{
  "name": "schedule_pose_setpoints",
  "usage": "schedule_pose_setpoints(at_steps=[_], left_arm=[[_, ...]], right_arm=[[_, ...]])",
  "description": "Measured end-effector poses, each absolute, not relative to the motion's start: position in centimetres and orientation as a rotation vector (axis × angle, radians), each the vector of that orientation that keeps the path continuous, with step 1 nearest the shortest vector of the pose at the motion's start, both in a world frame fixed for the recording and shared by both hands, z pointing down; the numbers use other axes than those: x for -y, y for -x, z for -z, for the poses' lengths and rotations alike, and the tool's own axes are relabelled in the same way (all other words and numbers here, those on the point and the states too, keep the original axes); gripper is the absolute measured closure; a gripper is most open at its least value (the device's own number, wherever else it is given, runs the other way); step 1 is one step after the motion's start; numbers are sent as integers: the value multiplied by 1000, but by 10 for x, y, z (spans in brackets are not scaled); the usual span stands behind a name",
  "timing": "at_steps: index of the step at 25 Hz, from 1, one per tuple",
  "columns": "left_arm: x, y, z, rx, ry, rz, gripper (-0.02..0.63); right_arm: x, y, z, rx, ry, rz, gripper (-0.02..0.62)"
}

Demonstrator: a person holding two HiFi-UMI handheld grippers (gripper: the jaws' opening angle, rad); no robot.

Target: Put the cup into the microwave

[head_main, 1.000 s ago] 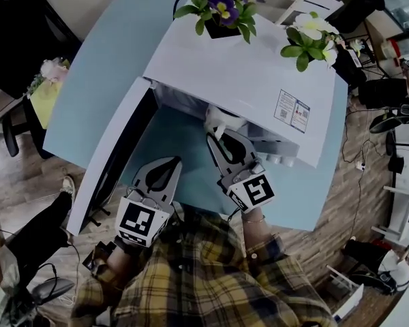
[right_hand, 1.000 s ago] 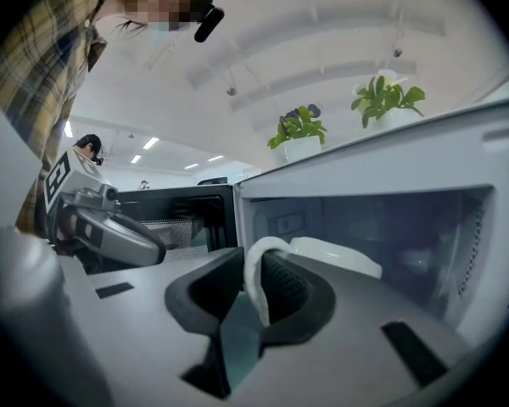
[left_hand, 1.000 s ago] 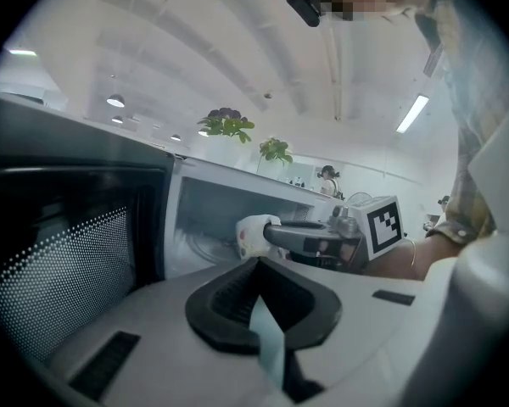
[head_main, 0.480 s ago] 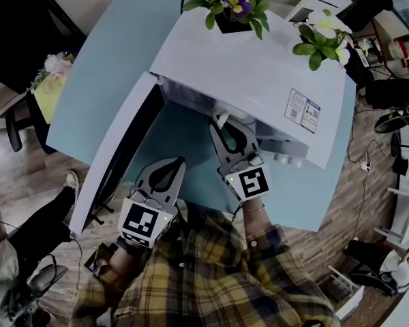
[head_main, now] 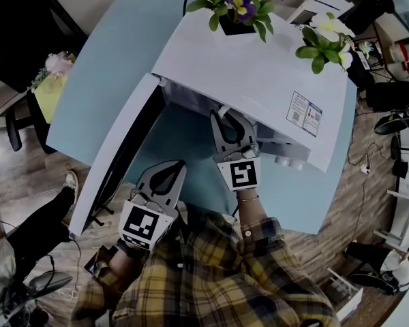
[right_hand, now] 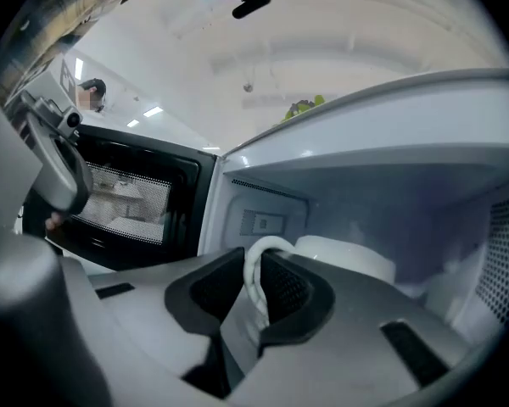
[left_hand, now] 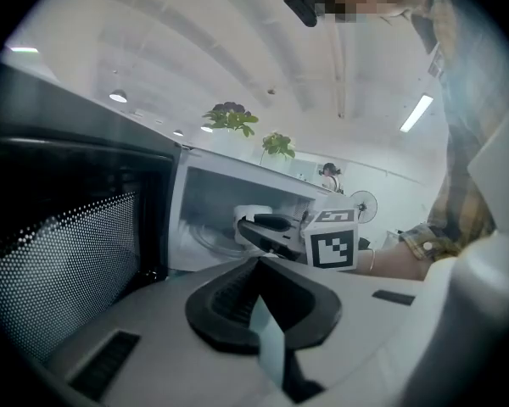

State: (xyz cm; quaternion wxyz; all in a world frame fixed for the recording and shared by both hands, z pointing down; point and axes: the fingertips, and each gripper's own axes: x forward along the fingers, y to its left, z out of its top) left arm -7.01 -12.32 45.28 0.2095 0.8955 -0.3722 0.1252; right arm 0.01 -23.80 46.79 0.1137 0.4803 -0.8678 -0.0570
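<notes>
One second on, we see right gripper (head_main: pixel 225 114) deeper inside microwave (head_main: pixel 259 73), upper centre, jaws pinching cup (right_hand: pixel 343 259) handle; cup now in cavity. Left gripper (head_main: pixel 170 169) pressed together, empty.

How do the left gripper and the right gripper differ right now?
The right gripper is shut on the handle of the white cup; the left gripper is shut on nothing. The right gripper reaches inside the open white microwave; the left gripper sits outside, above the light-blue table. Both point toward the microwave.
</notes>
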Motion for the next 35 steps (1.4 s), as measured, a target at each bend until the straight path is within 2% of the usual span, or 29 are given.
schedule_pose_setpoints(at_steps=[15, 24, 35], left_arm=[[123, 79, -458, 1079, -2475, -346, 614], [119, 90, -462, 1092, -2459, -349, 614], [120, 90, -460, 1080, -2471, -344, 614]], right_arm=[[262, 32, -487, 2430, -1372, 380, 529], [269, 26, -501, 2400, -1427, 346, 538], [267, 24, -514, 2351, -1365, 104, 537]])
